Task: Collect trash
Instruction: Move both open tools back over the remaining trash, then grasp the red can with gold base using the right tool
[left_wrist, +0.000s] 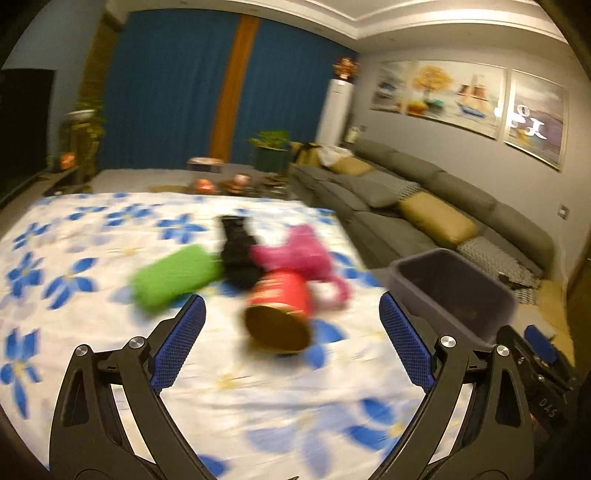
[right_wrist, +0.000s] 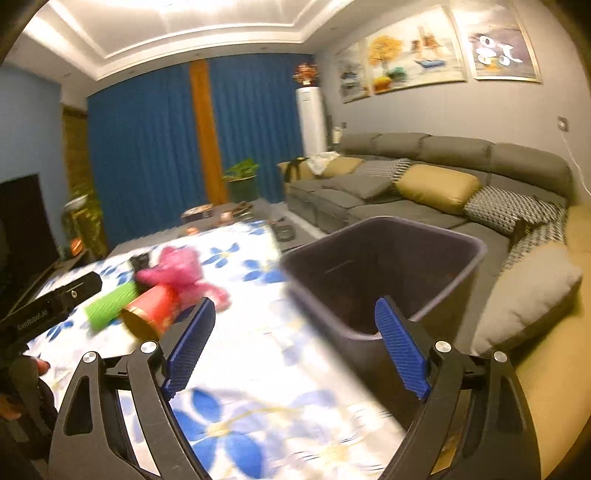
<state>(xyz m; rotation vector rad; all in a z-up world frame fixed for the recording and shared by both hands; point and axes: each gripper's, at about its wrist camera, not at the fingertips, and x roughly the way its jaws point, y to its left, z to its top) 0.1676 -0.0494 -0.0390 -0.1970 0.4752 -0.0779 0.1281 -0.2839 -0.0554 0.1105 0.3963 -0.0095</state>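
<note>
Both the left hand-held gripper (left_wrist: 291, 325) and right hand-held gripper (right_wrist: 295, 325) are held wide open and empty, so the red can (left_wrist: 279, 314) probably needs grabbing next for the bin (right_wrist: 384, 266).

This is a home living room. The main sign is the long grey sofa (right_wrist: 424, 173), which carries mustard and patterned cushions (right_wrist: 437, 186). On the wall above the sofa hang framed paintings (right_wrist: 406, 51). Beyond the far end of the sofa stand a white floor air conditioner (right_wrist: 312, 120) and blue curtains (right_wrist: 147, 155). In front of the sofa is a table with a flowered cloth (right_wrist: 258, 354).
</note>
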